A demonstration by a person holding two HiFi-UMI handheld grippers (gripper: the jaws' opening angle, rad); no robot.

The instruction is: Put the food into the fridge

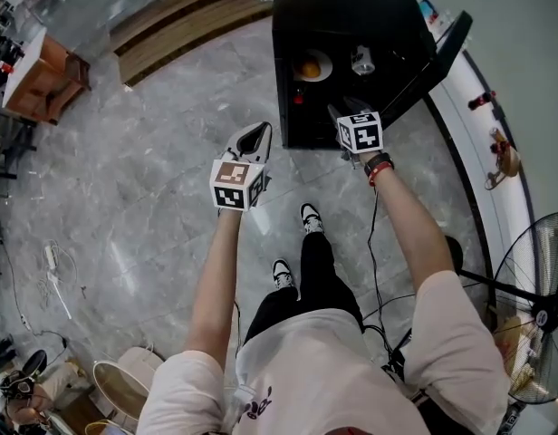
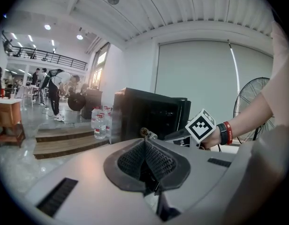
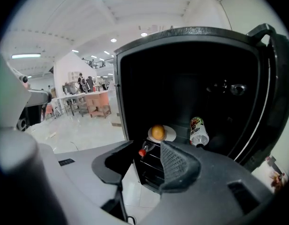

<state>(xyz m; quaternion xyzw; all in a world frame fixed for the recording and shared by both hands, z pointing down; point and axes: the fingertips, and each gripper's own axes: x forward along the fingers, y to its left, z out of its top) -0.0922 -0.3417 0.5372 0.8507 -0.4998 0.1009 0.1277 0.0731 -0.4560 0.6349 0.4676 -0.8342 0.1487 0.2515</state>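
orange (image 3: 157, 132) and bottle (image 3: 197, 131) lie in the fridge (image 3: 182, 36) just ahead of the right tongs (image 3: 147, 149), half open and empty; left tongs (image 2: 145, 146) shut, empty. loading looks done; next, close the door (image 3: 276, 93) at their right.

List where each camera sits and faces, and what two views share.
Head view: on the person's head, facing steeply down at the floor and open fridge; arms, legs, left gripper and right gripper show.
Left gripper view: on the left gripper, facing level past its closed jaws at the fridge's outside; the right forearm shows.
Right gripper view: on the right gripper, facing into the fridge between parted, empty jaws; no arm or leg shows.
Shared: head and right gripper views both show the orange, plate and bottle.
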